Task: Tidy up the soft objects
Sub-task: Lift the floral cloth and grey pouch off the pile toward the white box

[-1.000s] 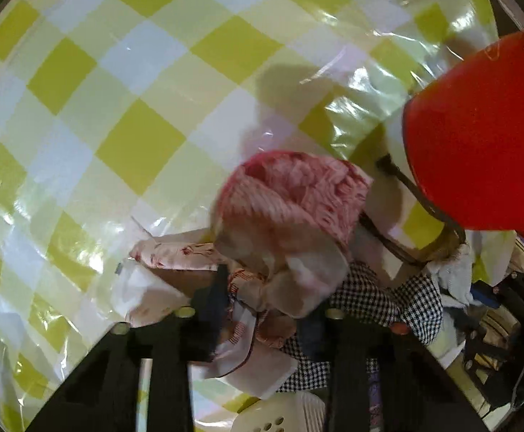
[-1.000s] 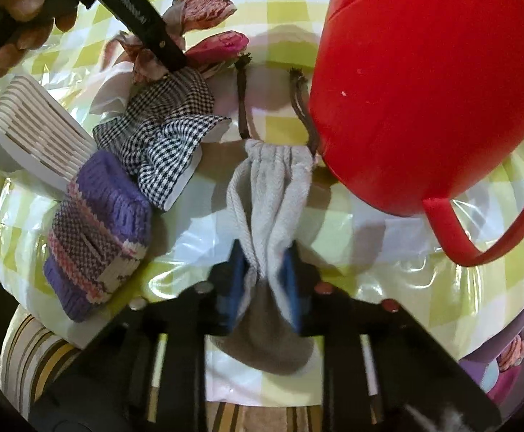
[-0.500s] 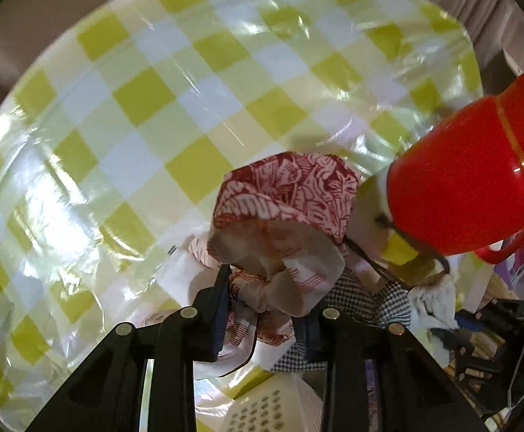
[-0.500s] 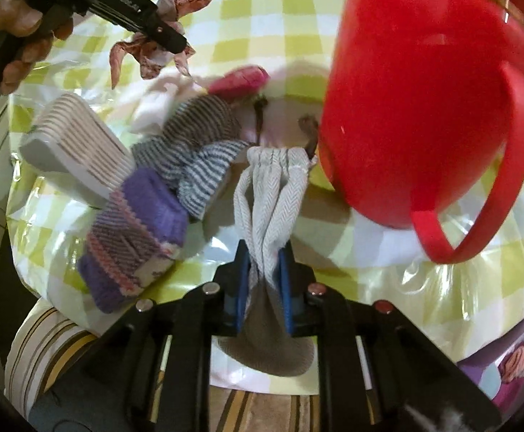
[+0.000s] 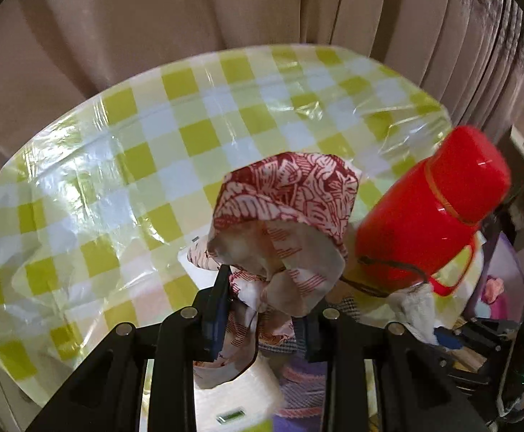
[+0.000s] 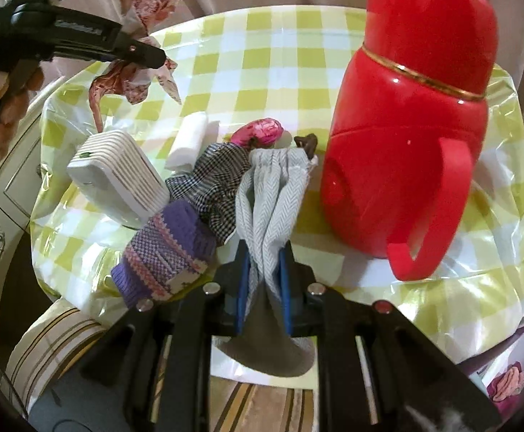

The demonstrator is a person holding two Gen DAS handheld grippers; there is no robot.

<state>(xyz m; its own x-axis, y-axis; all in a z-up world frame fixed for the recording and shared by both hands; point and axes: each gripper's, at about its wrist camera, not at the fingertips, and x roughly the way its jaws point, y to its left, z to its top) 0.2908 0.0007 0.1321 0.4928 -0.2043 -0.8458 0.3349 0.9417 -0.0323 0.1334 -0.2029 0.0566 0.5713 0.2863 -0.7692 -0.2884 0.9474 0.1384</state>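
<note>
My left gripper (image 5: 262, 288) is shut on a red-and-white patterned cloth (image 5: 287, 194) and holds it up above the checked table. From the right wrist view the same left gripper (image 6: 143, 54) hangs high at the upper left, the patterned cloth (image 6: 132, 82) dangling from it. My right gripper (image 6: 263, 262) is shut on a grey herringbone drawstring pouch (image 6: 272, 194) that still lies on the table by the near edge. Beside the pouch sit a black-and-white checked cloth (image 6: 218, 183), a purple knitted piece (image 6: 165, 252) and a small pink item (image 6: 262, 131).
A tall red flask (image 6: 406, 136) with a handle stands right of the pouch. A white ribbed device (image 6: 118, 176) and a white roll (image 6: 190, 140) sit at the left. The yellow-green checked tablecloth (image 5: 125, 165) spreads toward beige curtains (image 5: 154, 18).
My left gripper has risen well clear of the table with the patterned cloth and tilted toward the curtains. My right gripper has tightened on the grey pouch and pulled back slightly.
</note>
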